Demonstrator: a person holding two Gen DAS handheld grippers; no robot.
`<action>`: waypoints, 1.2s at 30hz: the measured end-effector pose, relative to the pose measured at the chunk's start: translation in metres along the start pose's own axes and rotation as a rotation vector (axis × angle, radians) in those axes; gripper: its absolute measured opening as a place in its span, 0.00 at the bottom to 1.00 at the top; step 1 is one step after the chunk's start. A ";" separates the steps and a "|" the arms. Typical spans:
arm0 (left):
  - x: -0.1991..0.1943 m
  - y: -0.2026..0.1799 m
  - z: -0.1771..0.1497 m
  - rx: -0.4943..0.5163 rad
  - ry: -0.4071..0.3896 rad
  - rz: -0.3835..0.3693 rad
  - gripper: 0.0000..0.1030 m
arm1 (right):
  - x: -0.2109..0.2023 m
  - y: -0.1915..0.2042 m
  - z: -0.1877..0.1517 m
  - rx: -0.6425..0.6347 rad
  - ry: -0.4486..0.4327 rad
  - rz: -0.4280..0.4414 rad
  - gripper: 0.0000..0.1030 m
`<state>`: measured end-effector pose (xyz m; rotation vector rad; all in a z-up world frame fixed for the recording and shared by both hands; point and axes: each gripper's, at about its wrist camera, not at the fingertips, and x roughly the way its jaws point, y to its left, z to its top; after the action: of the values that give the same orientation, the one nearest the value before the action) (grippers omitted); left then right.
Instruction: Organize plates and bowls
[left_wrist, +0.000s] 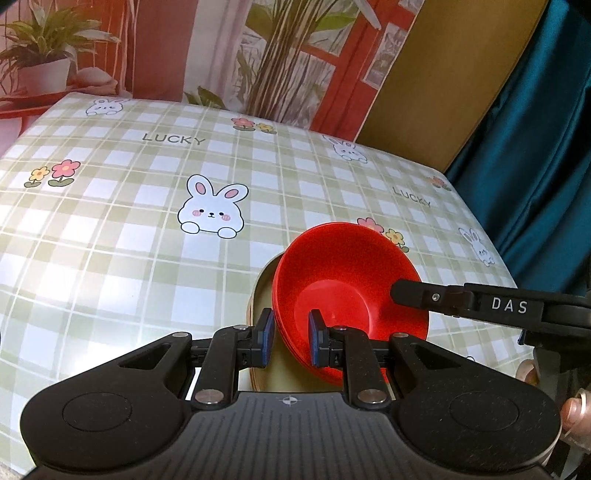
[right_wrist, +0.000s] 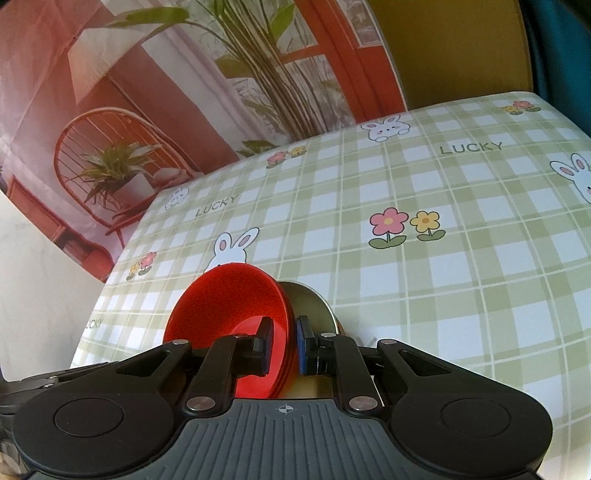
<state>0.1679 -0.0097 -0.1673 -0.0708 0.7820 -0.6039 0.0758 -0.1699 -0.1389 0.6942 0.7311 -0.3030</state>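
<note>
Two tools grip the same stack of glossy red plastic bowls, one on each side of its rim. My left tool is narrowed onto the near-left rim: its left blue pad sits outside the wall, its right pad inside the bowl, and the red rim runs between them. My right tool does the same on the opposite edge, with one finger inside the bowl and the blue-padded finger outside, the jaws drawn close on the rim. In the left wrist view the right tool's black finger, marked DAS, reaches in from the right and lies against the bowl's inner wall.

The red bowls are tilted and sit low in the middle of both views, above the bench with its green-and-white checked cloth of rabbits and flowers. Several rims show nested at the edge, though I cannot count them surely.

Behind the red stack lies a round pale beige plate, mostly hidden by the bowls and my tool bodies; whether the bowls touch it or the bench I cannot tell.
</note>
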 end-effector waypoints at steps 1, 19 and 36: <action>0.001 0.000 0.000 0.002 0.001 0.003 0.19 | 0.000 0.000 0.000 -0.001 0.000 0.001 0.13; -0.045 -0.020 0.019 0.096 -0.138 0.054 0.34 | -0.032 -0.003 0.021 -0.059 -0.096 -0.011 0.20; -0.071 -0.039 0.029 0.139 -0.230 0.109 0.44 | -0.065 0.011 0.034 -0.130 -0.184 -0.020 0.35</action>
<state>0.1297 -0.0084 -0.0908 0.0297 0.5159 -0.5346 0.0517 -0.1838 -0.0698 0.5288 0.5774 -0.3297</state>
